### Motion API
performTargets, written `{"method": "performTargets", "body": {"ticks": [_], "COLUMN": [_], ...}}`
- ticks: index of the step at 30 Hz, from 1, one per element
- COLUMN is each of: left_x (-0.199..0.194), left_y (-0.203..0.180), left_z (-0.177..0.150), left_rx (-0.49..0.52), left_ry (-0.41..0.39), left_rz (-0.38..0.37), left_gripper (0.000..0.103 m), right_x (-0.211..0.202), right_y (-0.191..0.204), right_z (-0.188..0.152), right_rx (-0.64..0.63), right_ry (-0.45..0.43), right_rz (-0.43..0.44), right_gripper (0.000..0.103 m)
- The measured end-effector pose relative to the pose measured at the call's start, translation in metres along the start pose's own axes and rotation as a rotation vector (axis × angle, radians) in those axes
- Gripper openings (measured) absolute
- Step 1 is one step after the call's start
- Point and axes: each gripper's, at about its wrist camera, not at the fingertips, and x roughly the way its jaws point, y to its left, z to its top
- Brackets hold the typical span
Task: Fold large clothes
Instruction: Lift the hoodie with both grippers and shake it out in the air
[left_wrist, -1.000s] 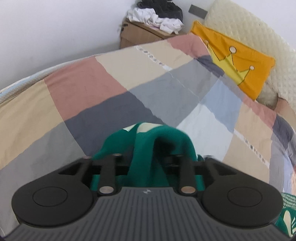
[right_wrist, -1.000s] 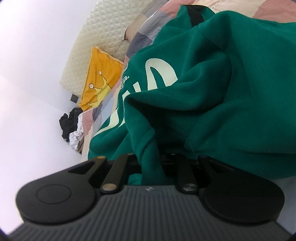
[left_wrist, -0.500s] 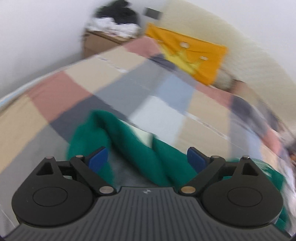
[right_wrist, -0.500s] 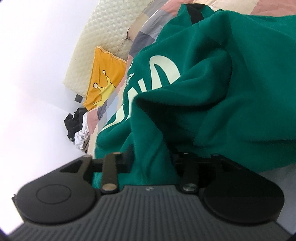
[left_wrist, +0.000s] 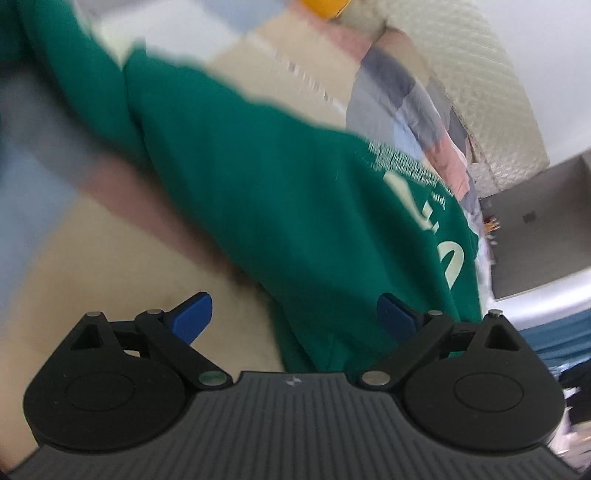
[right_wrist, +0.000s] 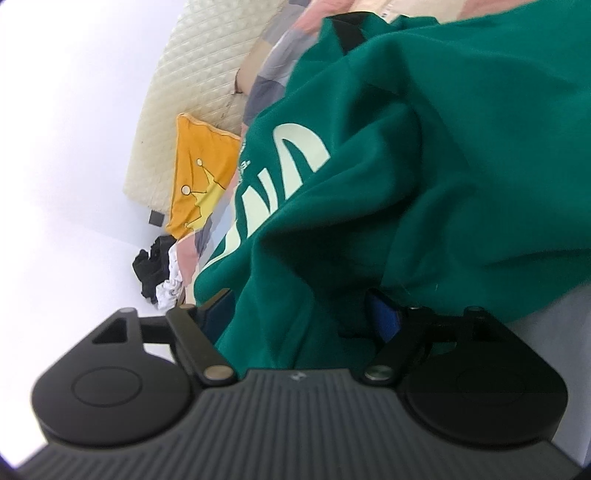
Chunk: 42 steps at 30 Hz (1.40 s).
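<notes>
The green sweatshirt (right_wrist: 424, 177) lies heaped on the patchwork bed (left_wrist: 110, 266), a fold between the opening right tool (right_wrist: 301, 317), seemingly ungripped, while the left tool (left_wrist: 293, 317) spreads wide, cloth just beyond.

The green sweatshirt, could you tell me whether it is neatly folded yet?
No: the green sweatshirt lies bunched in loose, uneven folds.
</notes>
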Motion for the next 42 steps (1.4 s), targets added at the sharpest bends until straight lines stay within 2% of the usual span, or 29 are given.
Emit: {"method": "performTargets", "body": {"ticks": [5,9,12,15,16,17,18,20,21,23,26,29,32,34,42], "left_x": [0.049,0.071,0.08,0.082,0.082,0.079,0.076,0.067,0.064,0.054,0.033,0.005,-0.023,-0.046,-0.152], "left_y": [0.017,0.026,0.028,0.024,0.022,0.02,0.019,0.015,0.016,0.011,0.004,0.006,0.006,0.002,-0.036], "left_z": [0.0,0.007,0.011,0.014,0.014,0.015,0.014,0.013,0.011,0.01,0.008,0.004,0.003,0.002,-0.013], "left_rx": [-0.111,-0.148,-0.158,-0.127,-0.106,-0.097,-0.092,-0.08,-0.079,-0.06,-0.024,-0.02,-0.038,-0.014,0.126], "left_ry": [0.051,0.026,0.012,0.015,0.022,0.024,0.019,-0.006,-0.021,-0.051,-0.099,-0.167,-0.215,-0.245,-0.377], "left_rz": [-0.083,-0.137,-0.219,-0.22,-0.209,-0.205,-0.211,-0.226,-0.235,-0.253,-0.265,-0.304,-0.375,-0.405,-0.444], "left_gripper": [0.098,0.098,0.093,0.07,0.053,0.043,0.037,0.02,0.018,0.016,0.014,0.014,0.014,0.014,0.013], "right_x": [0.007,0.012,0.017,0.022,0.025,0.027,0.028,0.03,0.031,0.034,0.039,0.028,0.0,-0.022,-0.099], "right_y": [-0.002,-0.004,-0.005,-0.006,-0.004,-0.004,-0.002,0.0,0.0,0.002,0.016,0.038,0.057,0.076,0.168], "right_z": [0.003,0.003,0.002,0.003,0.003,0.003,0.003,0.003,0.002,0.001,-0.002,-0.007,-0.01,-0.014,-0.034], "right_rx": [-0.003,-0.005,-0.007,-0.015,-0.02,-0.026,-0.034,-0.06,-0.069,-0.083,-0.178,-0.303,-0.325,-0.365,-0.624], "right_ry": [-0.001,0.001,0.003,-0.001,-0.002,-0.003,-0.005,-0.017,-0.023,-0.028,-0.03,-0.067,-0.123,-0.154,-0.242], "right_rz": [-0.004,-0.013,-0.02,-0.025,-0.03,-0.035,-0.038,-0.053,-0.053,-0.042,-0.021,0.05,0.196,0.257,0.356], "right_gripper": [0.081,0.081,0.081,0.08,0.08,0.077,0.075,0.065,0.06,0.033,0.015,0.01,0.008,0.008,0.008]}}
